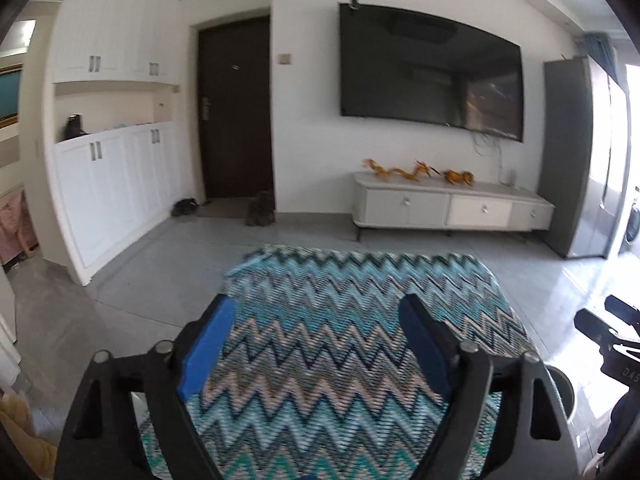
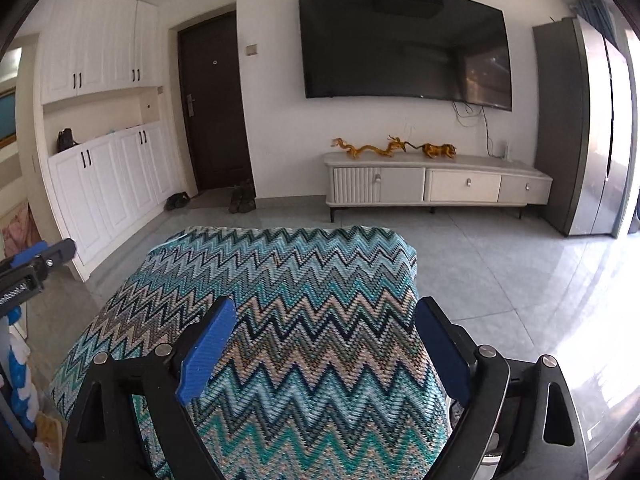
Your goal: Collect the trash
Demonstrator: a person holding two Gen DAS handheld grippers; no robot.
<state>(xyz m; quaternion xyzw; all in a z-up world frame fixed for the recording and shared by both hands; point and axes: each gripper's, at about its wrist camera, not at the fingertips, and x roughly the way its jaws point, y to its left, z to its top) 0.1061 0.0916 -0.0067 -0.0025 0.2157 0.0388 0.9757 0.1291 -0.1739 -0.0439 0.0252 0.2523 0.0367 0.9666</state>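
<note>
My left gripper (image 1: 316, 308) is open and empty, held above a table covered by a teal zigzag cloth (image 1: 340, 320). My right gripper (image 2: 326, 310) is open and empty above the same cloth (image 2: 280, 280). The left gripper also shows at the left edge of the right wrist view (image 2: 36, 260), and the right gripper at the right edge of the left wrist view (image 1: 608, 320). No trash shows on the cloth in either view. A round pale rim, perhaps a bin (image 1: 562, 384), shows at the table's right side.
A white TV cabinet (image 2: 436, 184) with orange dragon figures (image 2: 392, 146) stands under a wall TV (image 2: 404, 44). A dark door (image 2: 212, 108) with shoes (image 2: 242, 198), white cupboards (image 2: 104, 176) and a grey fridge (image 2: 580, 128) line the room. The floor is grey tile (image 2: 500, 264).
</note>
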